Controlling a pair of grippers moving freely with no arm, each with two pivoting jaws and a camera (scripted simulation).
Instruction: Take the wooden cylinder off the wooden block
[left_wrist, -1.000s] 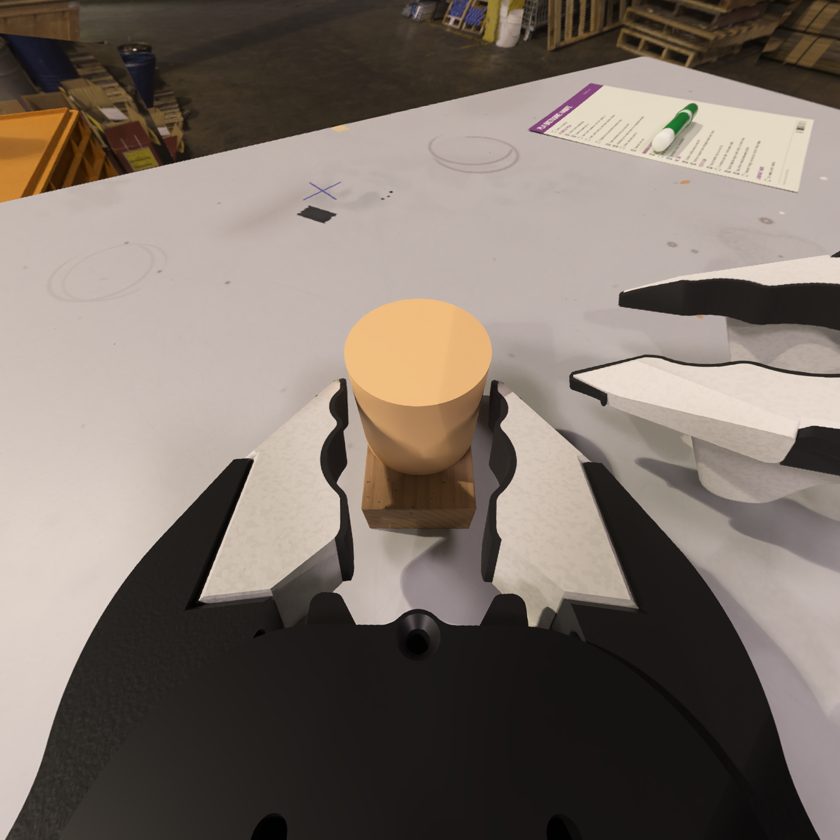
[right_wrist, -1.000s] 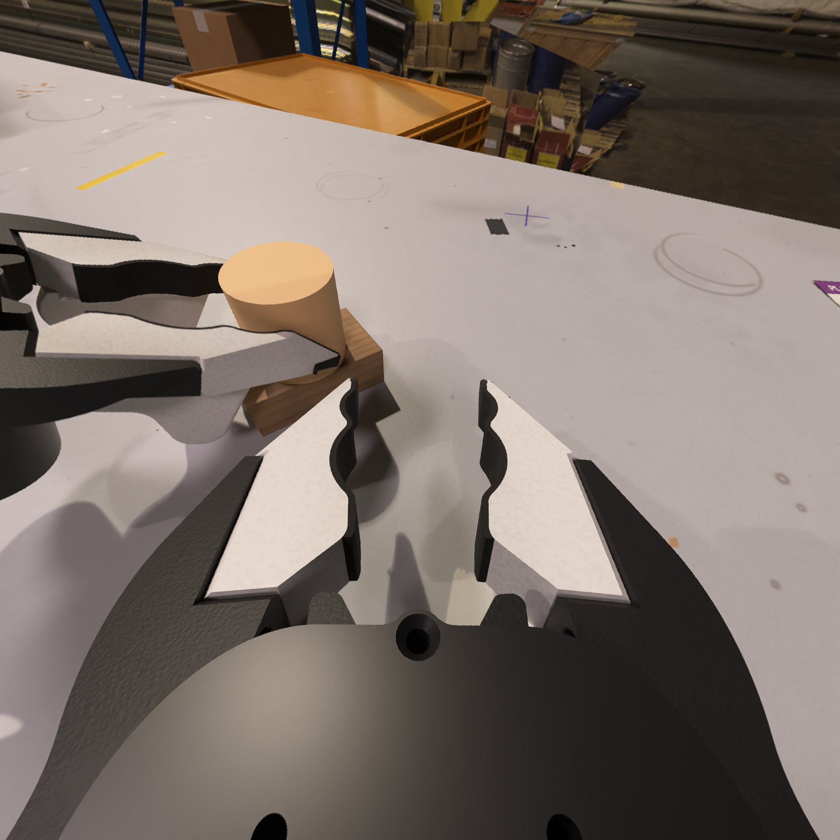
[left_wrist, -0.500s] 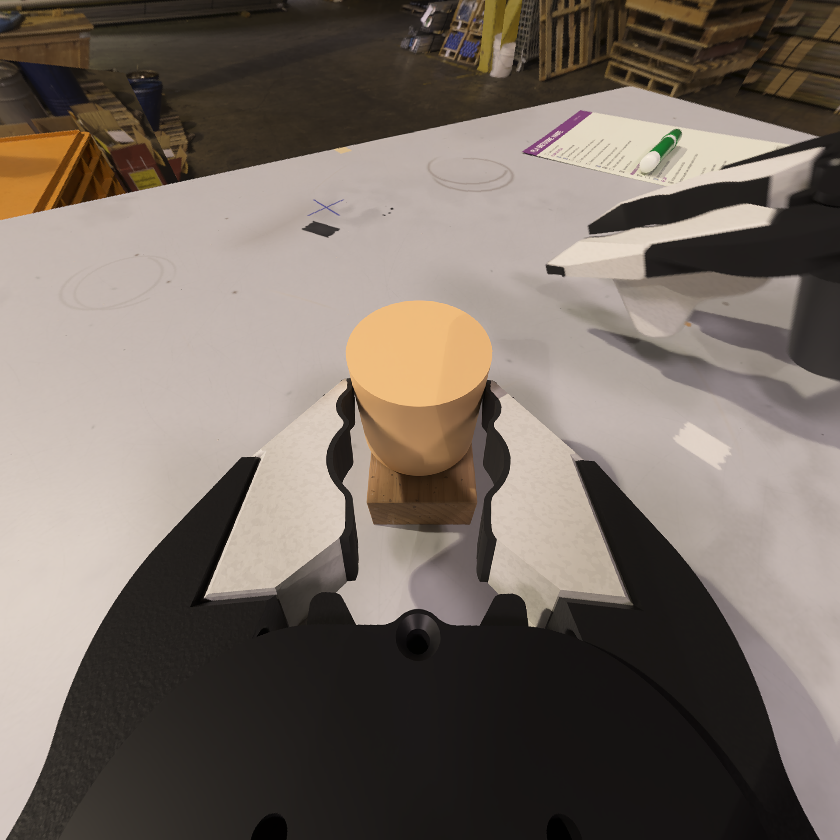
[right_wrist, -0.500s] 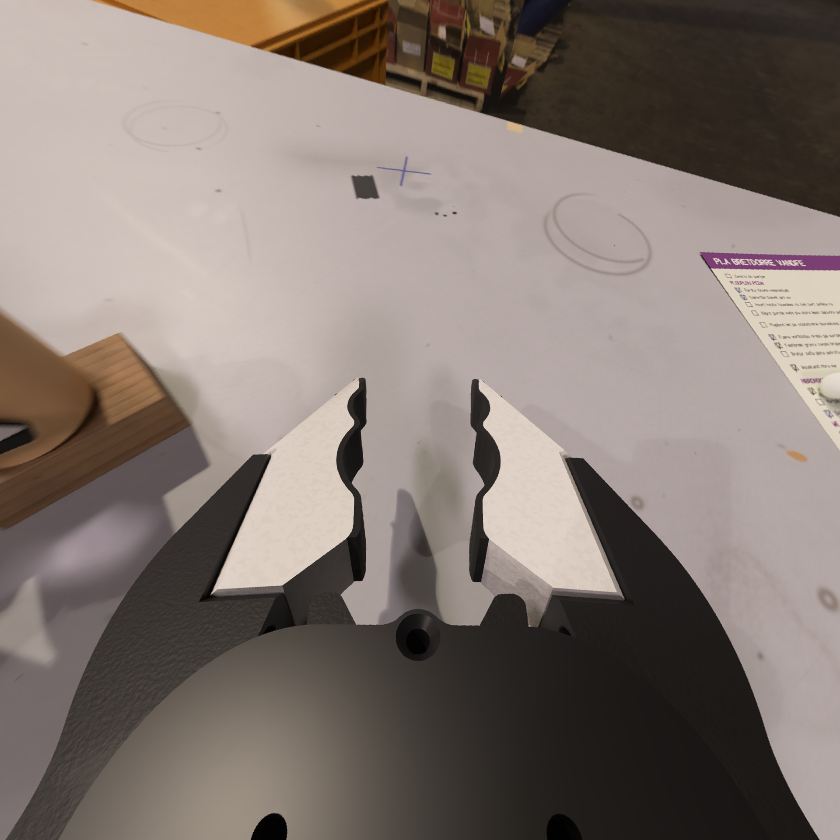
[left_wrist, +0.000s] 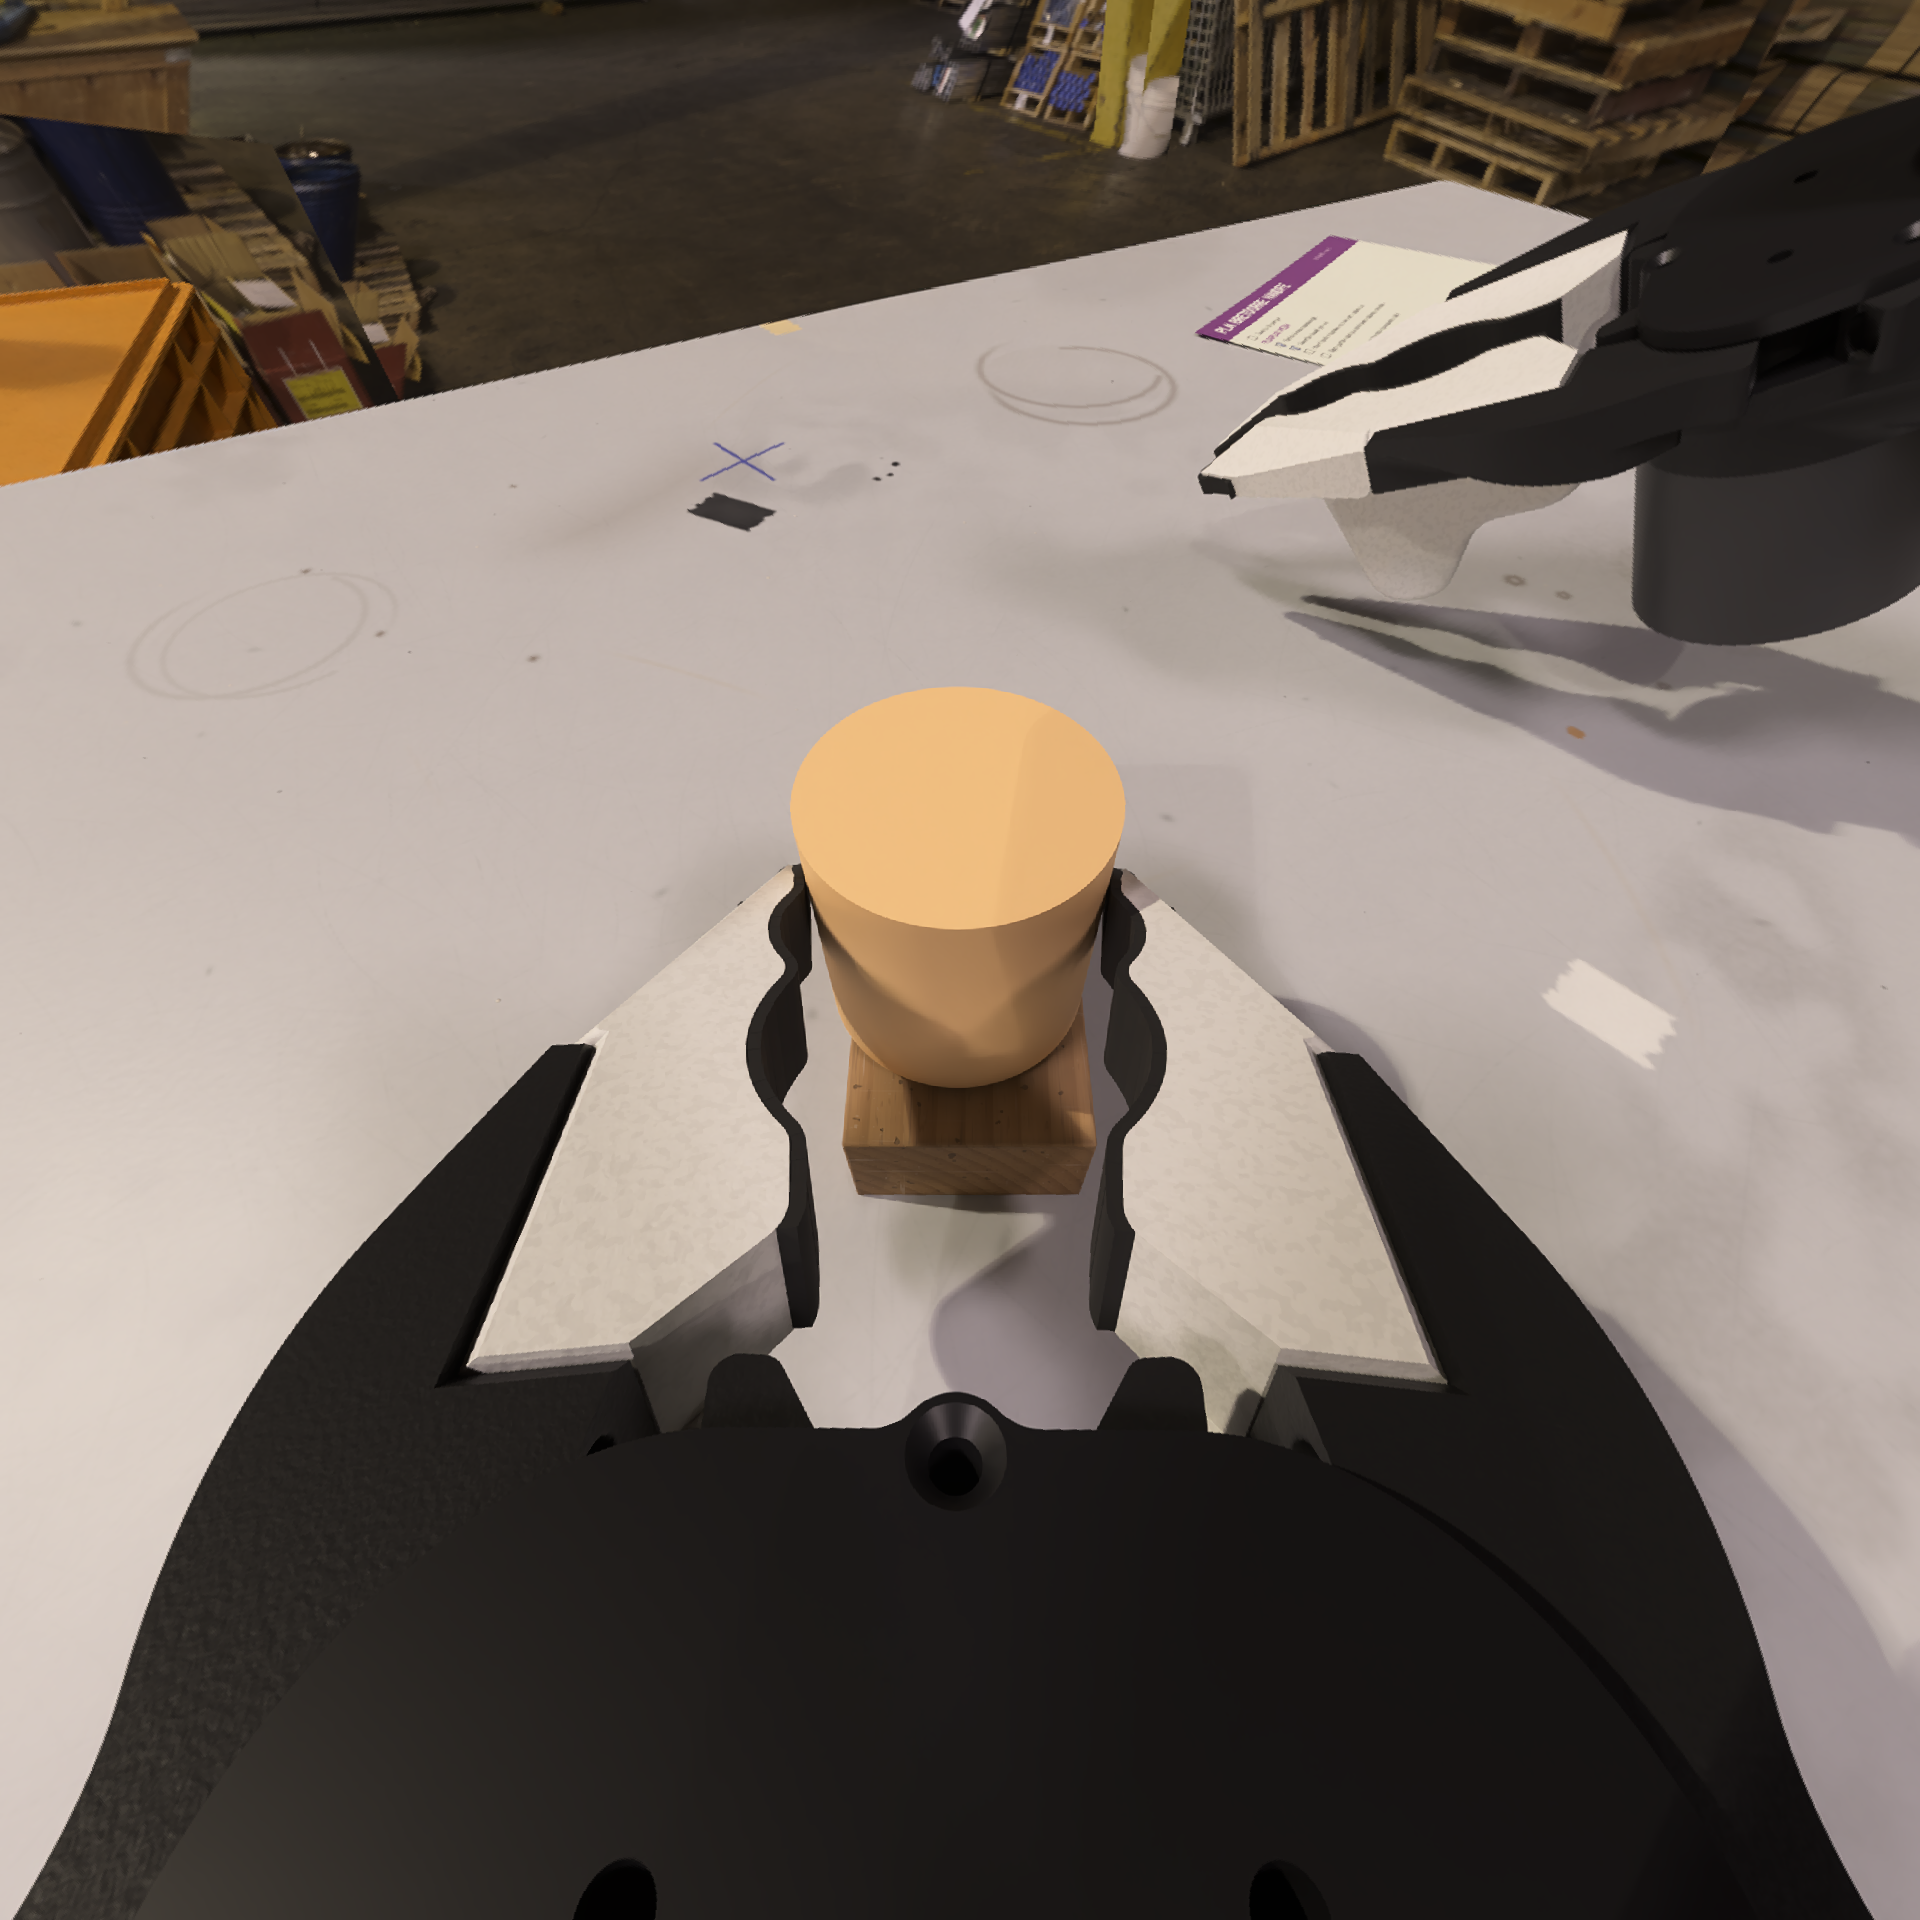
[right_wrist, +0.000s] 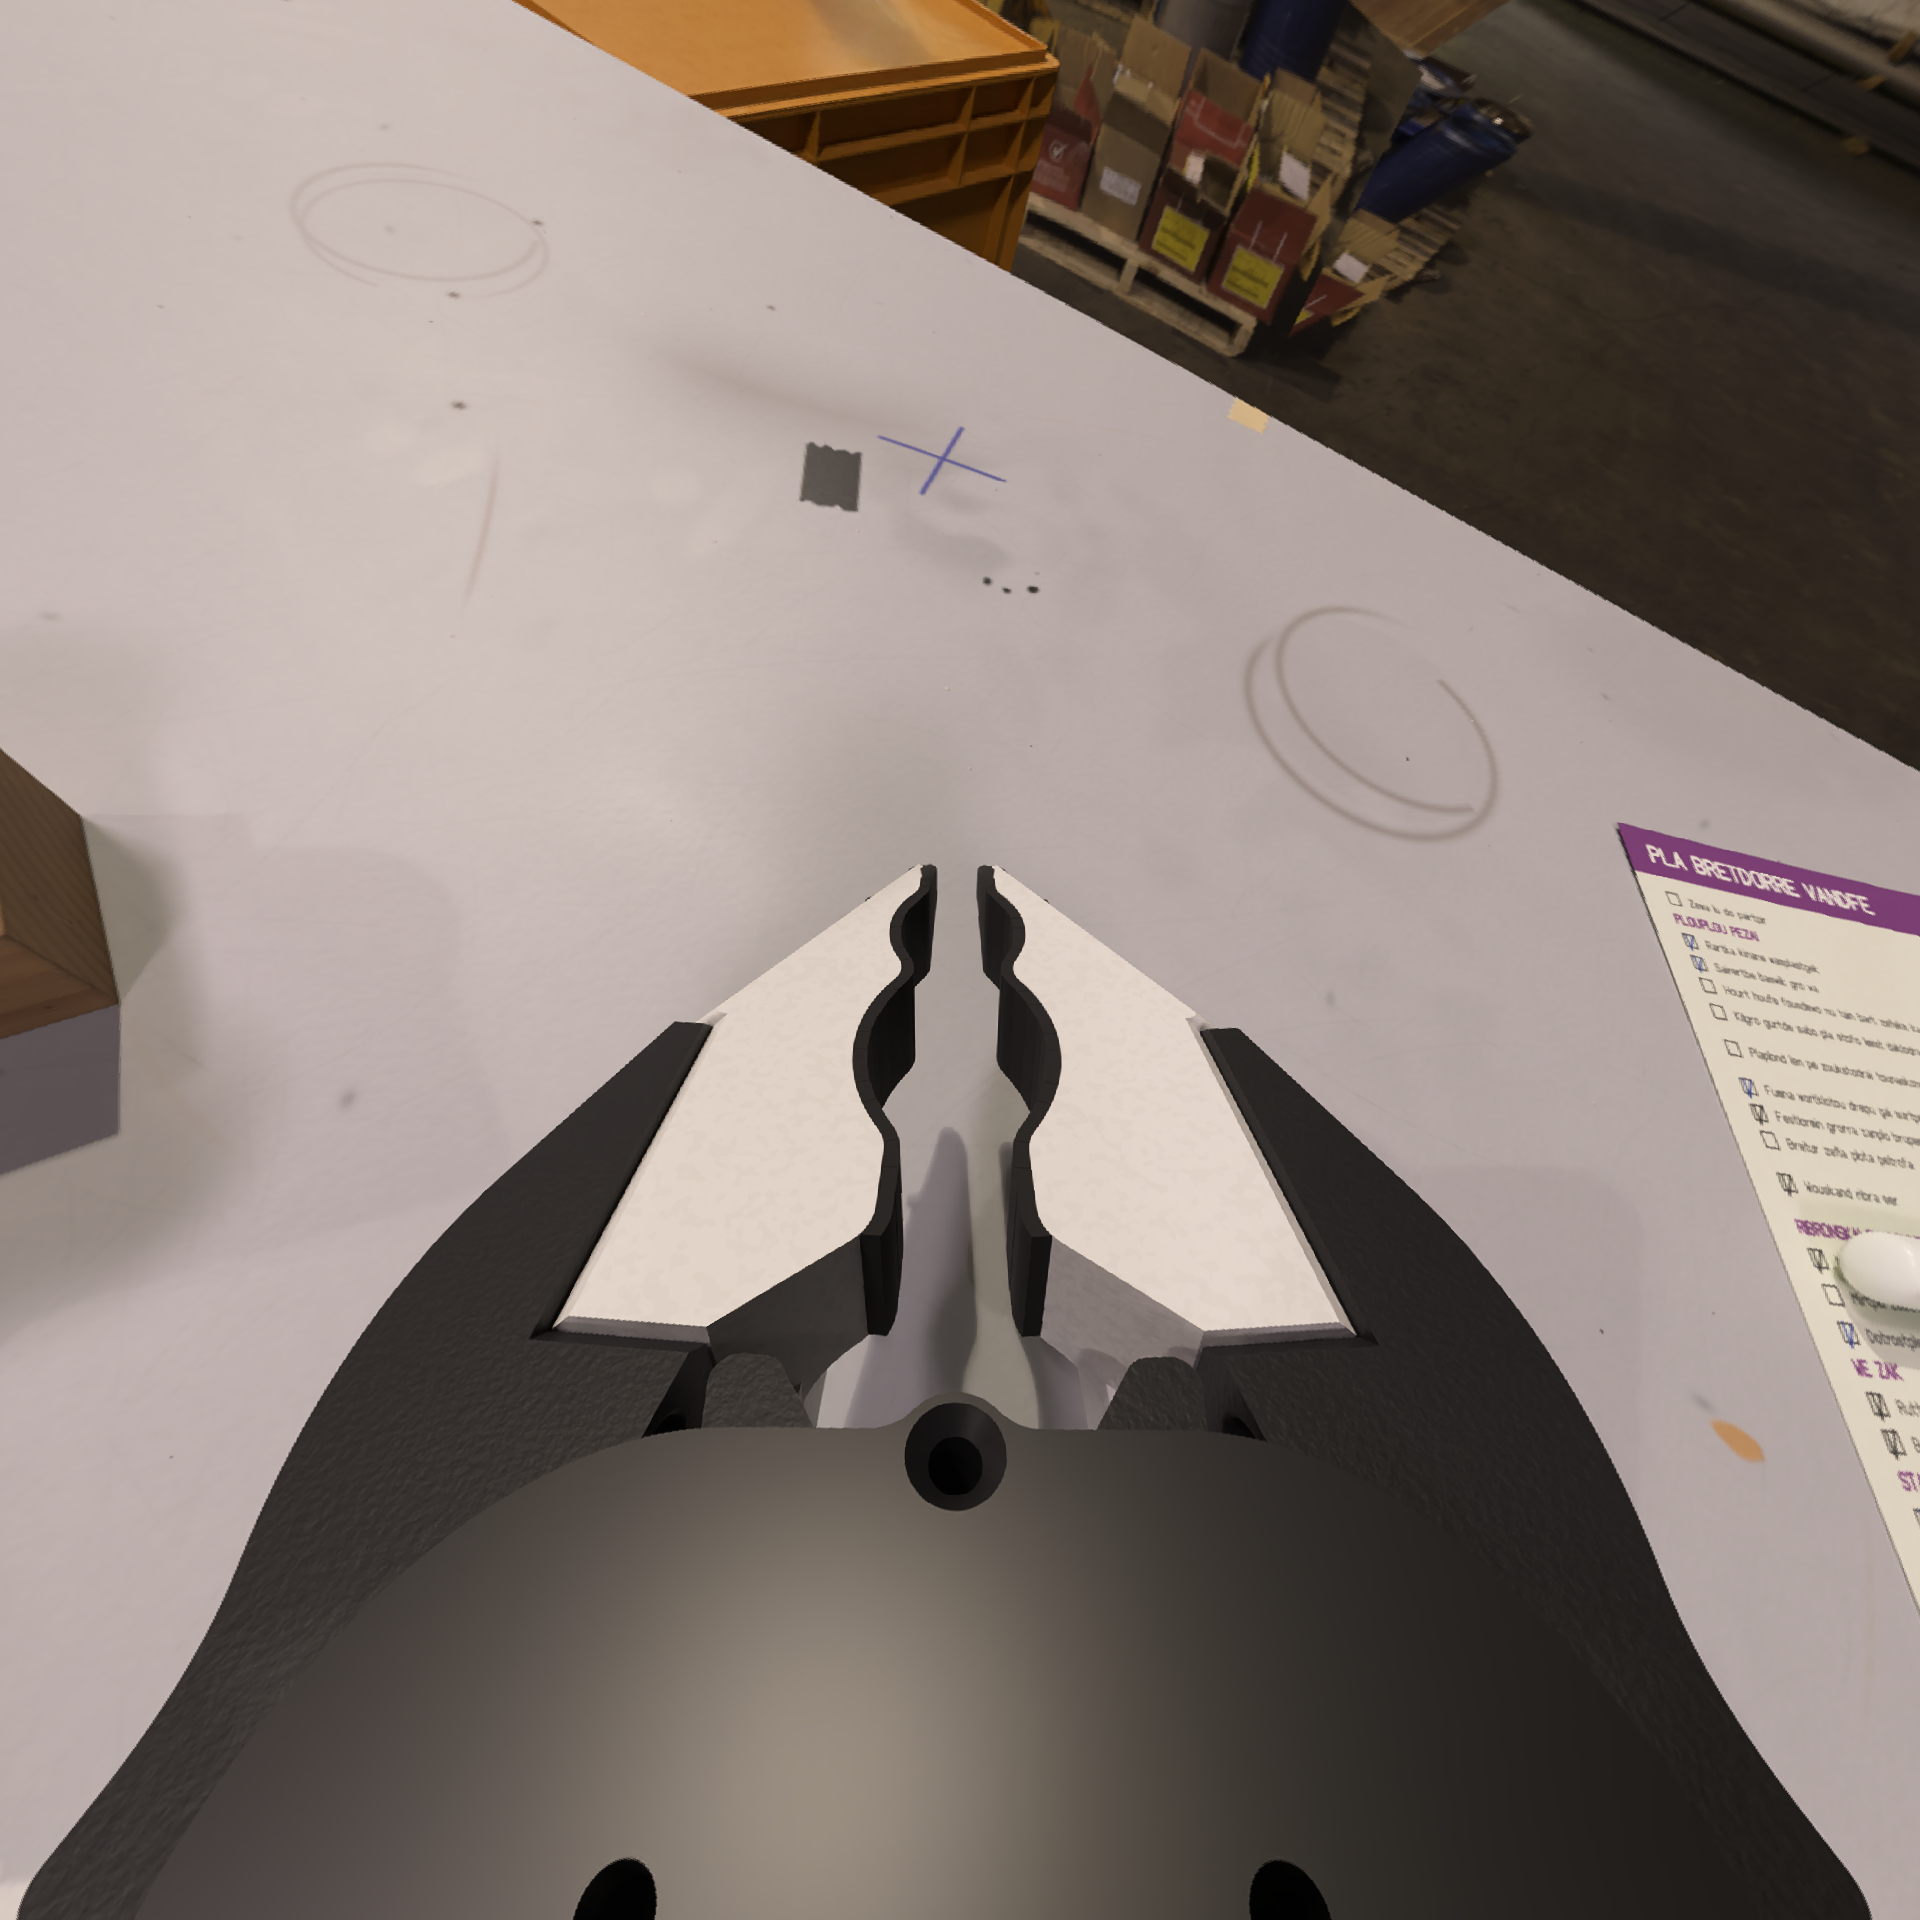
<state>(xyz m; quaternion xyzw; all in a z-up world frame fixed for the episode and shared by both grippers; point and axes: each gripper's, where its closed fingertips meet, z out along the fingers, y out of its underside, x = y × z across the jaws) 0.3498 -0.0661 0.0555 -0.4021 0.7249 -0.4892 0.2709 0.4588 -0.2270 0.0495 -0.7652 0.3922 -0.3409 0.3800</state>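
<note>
Cylinder (left_wrist: 956, 883) upright on block (left_wrist: 971, 1138), table centre | left gripper (left_wrist: 956, 894) now clamped on it, lift pending | right gripper (right_wrist: 956, 883) withdrawn toward 2 o'clock, narrowed almost shut, empty

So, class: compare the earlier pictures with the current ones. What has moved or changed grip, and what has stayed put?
The right gripper has pulled away from the wooden block towards the checklist sheet, and its jaws have narrowed to a slit, holding nothing. The left gripper has closed in on the wooden cylinder. The cylinder remains upright on the block, on the table.
</note>
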